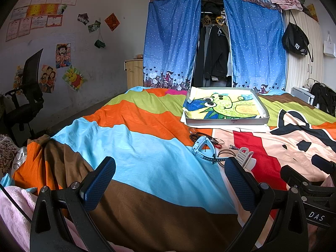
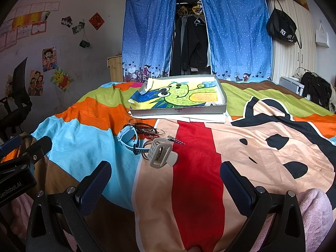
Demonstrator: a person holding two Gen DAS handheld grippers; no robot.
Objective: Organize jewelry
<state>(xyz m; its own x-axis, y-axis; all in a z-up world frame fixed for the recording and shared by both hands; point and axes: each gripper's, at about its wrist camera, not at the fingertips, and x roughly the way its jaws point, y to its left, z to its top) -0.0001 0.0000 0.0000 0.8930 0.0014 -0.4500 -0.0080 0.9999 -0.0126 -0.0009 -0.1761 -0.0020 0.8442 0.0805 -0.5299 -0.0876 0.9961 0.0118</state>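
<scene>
Both tongs stood wide open and held nothing. The left gripper [image 1: 170,180] hung low over the bedspread [image 1: 147,168], with the jewelry heap ahead of it and toward its right finger. The right gripper [image 2: 166,180] faced the same heap from the other side, ahead and toward its left finger.

The heap comprised a pale blue watch [image 2: 130,138], dark bead bracelets [image 2: 142,129], thin ring bangles [image 2: 147,149] and a beige claw clip [image 2: 160,154], which lay nearest the right gripper. The pieces touched or overlapped; exactly which ones were entangled could not be told. The shallow box [image 2: 178,111], lined with a drawing, lay beyond the heap.

Risks, as judged:
- Lifting one piece could drag a neighbour, because strands overlapped.
- Fingers could pinch soft cloth along with thin bangles.
- Beads could slip from the pads [image 2: 94,187].
- The grippers, being close together, could collide over the heap.
</scene>
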